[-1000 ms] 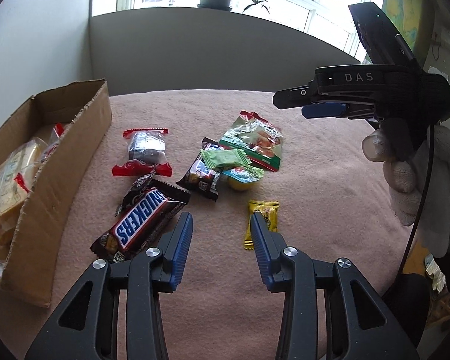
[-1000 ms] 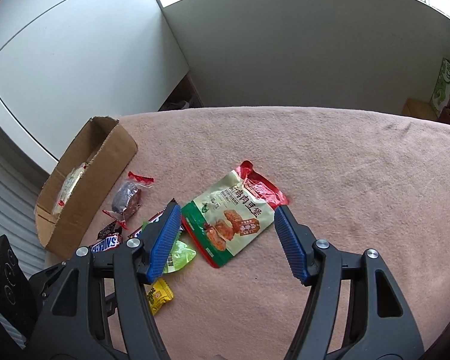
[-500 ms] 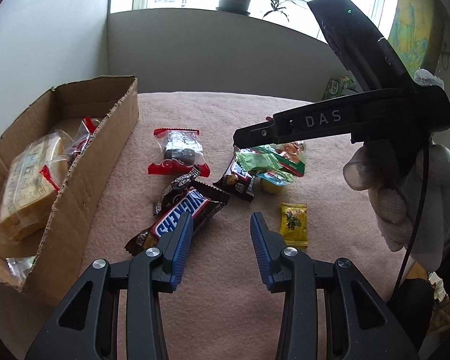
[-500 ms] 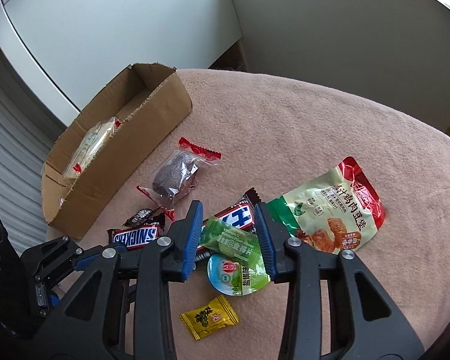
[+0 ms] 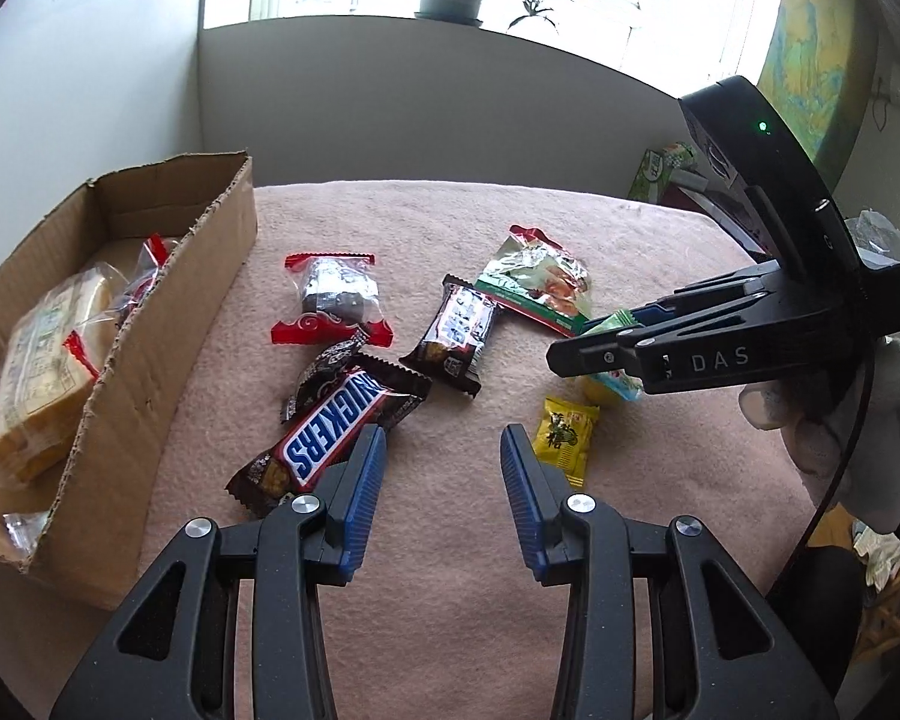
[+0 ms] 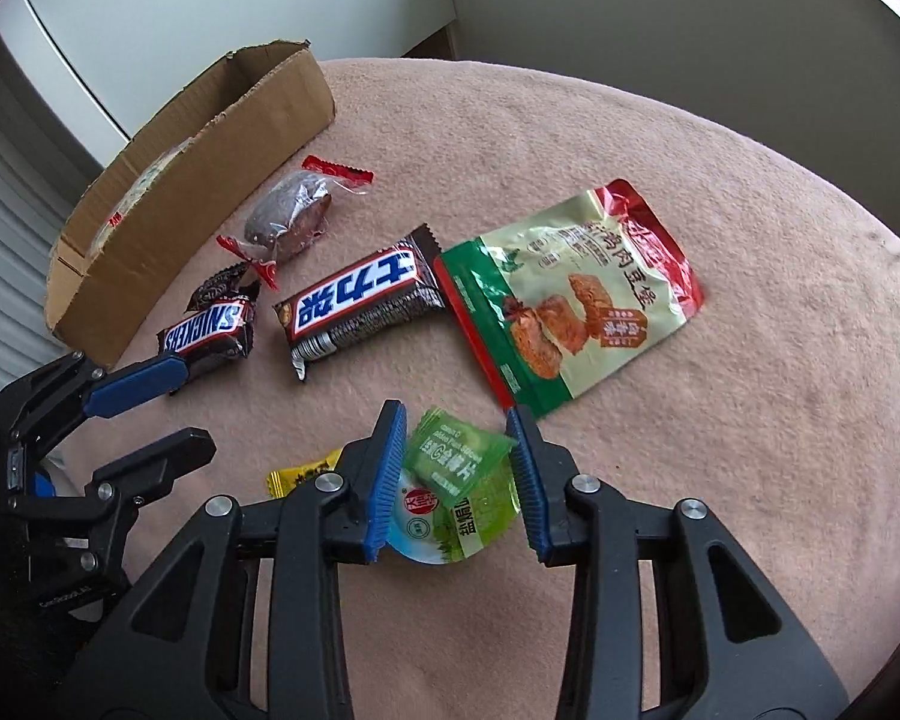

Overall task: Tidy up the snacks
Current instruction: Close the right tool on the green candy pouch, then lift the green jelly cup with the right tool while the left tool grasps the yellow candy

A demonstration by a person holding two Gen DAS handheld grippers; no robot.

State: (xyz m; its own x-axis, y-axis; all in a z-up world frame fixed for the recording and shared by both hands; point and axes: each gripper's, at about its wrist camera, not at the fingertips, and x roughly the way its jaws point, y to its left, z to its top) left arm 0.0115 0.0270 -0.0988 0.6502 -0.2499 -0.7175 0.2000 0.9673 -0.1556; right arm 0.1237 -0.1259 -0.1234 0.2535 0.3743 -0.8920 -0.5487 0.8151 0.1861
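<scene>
My right gripper (image 6: 455, 429) is shut on a small green packet (image 6: 453, 456), held above a round jelly cup (image 6: 444, 525). It shows in the left wrist view (image 5: 570, 354) at the right. My left gripper (image 5: 443, 450) is open and empty, low over the cloth beside a Snickers bar (image 5: 330, 435). A second Snickers bar (image 6: 360, 294), a red-ended clear packet (image 5: 333, 300), a green and red pouch (image 6: 576, 294) and a yellow candy (image 5: 564, 435) lie on the pink cloth. A cardboard box (image 5: 150, 324) stands at the left.
The box holds a yellow-wrapped pack (image 5: 42, 354) and a red-ended packet (image 5: 144, 276). A small dark candy (image 5: 324, 369) lies by the Snickers bar. The table edge (image 5: 810, 480) runs at the right. A grey wall (image 5: 450, 102) rises behind.
My right gripper closed on the green packet and drew it off the second Snickers bar, toward the right. My left gripper shifted slightly and stays open.
</scene>
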